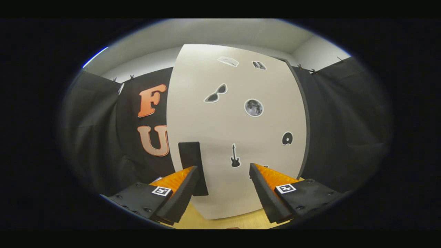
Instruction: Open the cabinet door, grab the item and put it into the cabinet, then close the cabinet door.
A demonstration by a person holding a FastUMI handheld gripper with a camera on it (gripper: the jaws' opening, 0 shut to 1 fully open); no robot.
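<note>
A white cabinet [237, 124] stands upright just ahead of my fingers, its door shut and dotted with small stickers. A dark flat handle [191, 162] runs down the door's left edge, right beside and just beyond my left fingertip. My gripper [224, 170] is open, with the bare lower door showing in the gap between the fingers and nothing held. The handle's lower end passes behind the left finger [182, 193].
A light wooden tabletop [227, 223] lies under the cabinet and my fingers. Black cloth walls [344, 131] close in the booth on both sides of the cabinet. A pale ceiling [220, 34] shows above.
</note>
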